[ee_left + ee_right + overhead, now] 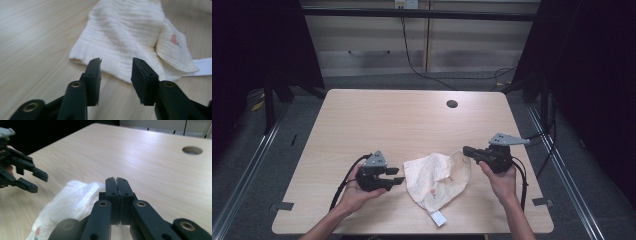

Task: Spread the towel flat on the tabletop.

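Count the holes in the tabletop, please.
1. A single round hole sits near the far edge of the table, right of its middle, well beyond the cream cloth. The cloth could hide another under it.

**Pale wood table under dark curtains**

Before you lies a light wooden table [377,115] with a round cable hole [452,104] near its far edge. Beyond it you see grey floor [412,80], a black cable [412,62] trailing down pale cabinet doors [372,45], and black curtains [602,75] at both sides.
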